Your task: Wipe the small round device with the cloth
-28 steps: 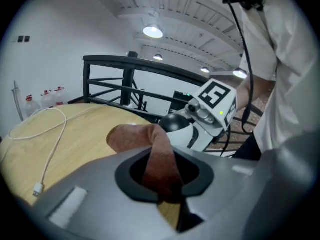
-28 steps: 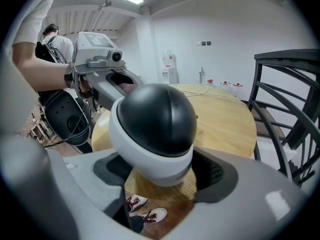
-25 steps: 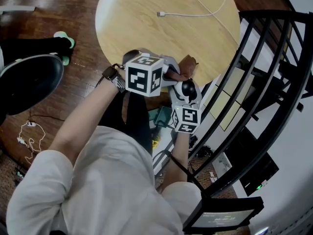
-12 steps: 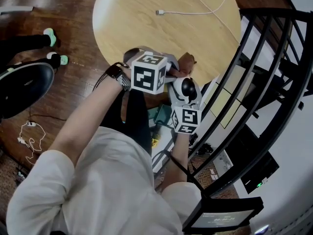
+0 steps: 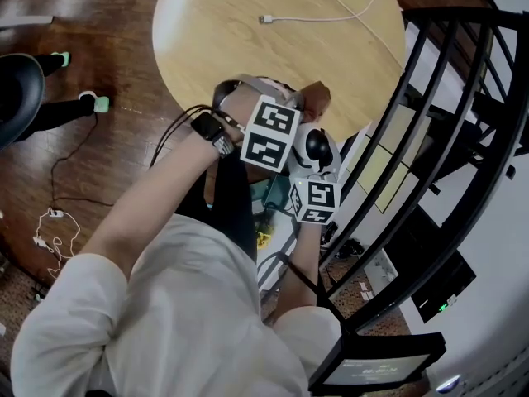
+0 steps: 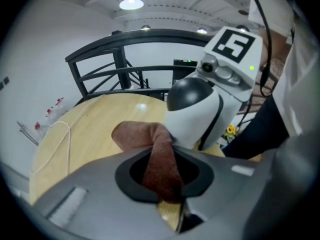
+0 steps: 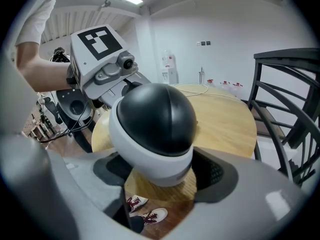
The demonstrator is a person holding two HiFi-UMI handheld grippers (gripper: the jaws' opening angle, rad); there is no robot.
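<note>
Closest to the person, the right gripper [image 7: 161, 180] has its fingers clamped on the white lower shell of the small round device [image 7: 155, 126]. It holds the device up off the table, black dome facing outward. From the head view, the device [image 5: 318, 149] sits at about 12 o'clock from that gripper's marker cube, over the near rim of the table.

Just beyond it, at about 10 o'clock, the left gripper [image 6: 162, 179] is closed tight on a reddish-brown cloth [image 6: 159, 156]. A strip of the cloth runs out between the fingers to a loose bunch at the front. In the left gripper view that bunch looks to be touching the device's white side, low down at about 8 o'clock, below the dark dome.

I judge the wiping step to be under way, with the cloth at the shell and the dome mostly uncovered. The next move calls for sliding the cloth up and around the curved dome. The right gripper will need a firm hold so the smooth shell does not twist or slip, and may have to turn the device to bring fresh faces to the cloth.

Farther off, the round wooden table [image 5: 240, 31] spreads toward 12 o'clock, with a white cable [image 5: 331, 16] lying across its far part. A black railing [image 5: 446, 98] curves past at 3 o'clock.
</note>
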